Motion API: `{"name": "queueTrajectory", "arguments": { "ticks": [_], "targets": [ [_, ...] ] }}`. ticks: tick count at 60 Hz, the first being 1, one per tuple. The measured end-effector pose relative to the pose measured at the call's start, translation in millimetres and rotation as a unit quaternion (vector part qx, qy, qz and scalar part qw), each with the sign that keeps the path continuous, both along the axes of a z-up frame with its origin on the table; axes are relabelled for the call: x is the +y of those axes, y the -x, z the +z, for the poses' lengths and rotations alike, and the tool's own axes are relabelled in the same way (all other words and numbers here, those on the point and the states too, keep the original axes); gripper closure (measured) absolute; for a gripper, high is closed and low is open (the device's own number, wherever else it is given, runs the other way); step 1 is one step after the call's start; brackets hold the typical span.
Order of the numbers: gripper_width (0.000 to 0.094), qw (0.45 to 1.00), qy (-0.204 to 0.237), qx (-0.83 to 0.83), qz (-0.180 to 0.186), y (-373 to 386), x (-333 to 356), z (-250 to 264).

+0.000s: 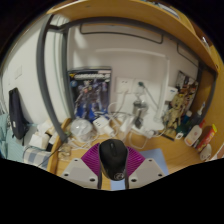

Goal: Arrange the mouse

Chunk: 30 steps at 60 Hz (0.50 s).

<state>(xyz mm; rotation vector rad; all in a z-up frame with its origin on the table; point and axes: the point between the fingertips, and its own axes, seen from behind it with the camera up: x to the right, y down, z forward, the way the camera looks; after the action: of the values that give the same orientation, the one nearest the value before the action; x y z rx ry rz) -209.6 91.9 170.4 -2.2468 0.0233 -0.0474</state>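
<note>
A black computer mouse (112,157) sits between my two fingers, its rounded back up and its front end toward the camera. My gripper (113,150) is shut on it, with the magenta pads (96,157) pressing on its left and right sides. The mouse hides the gap between the fingers. It is held over a wooden desk (165,152), which lies beyond and below it. I cannot tell whether the mouse touches the desk.
A picture of a blue and white robot figure (92,90) stands against the wall beyond the fingers. Small clutter and cables (85,128) lie below it. Toy figures (180,105) and small bottles (205,136) stand at the right. A grey hose (43,70) runs up at the left.
</note>
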Motion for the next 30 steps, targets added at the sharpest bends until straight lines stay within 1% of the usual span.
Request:
{"name": "queueTrajectory", "arguments": {
  "ticks": [4,9,19,25,30],
  "targets": [
    [0.0632,1.000,-0.002,-0.009,-0.013,-35.5,6.7,5.0],
    [0.0634,0.999,0.008,-0.010,-0.029,-76.1,11.2,-9.7],
    [0.0632,0.998,0.059,-0.001,-0.036,-125.4,5.9,-80.5],
    [0.0633,0.995,0.091,0.009,-0.032,-137.6,-1.2,-123.9],
    [0.0632,0.994,0.104,0.026,-0.030,-141.0,-4.6,-153.7]
  ]
}}
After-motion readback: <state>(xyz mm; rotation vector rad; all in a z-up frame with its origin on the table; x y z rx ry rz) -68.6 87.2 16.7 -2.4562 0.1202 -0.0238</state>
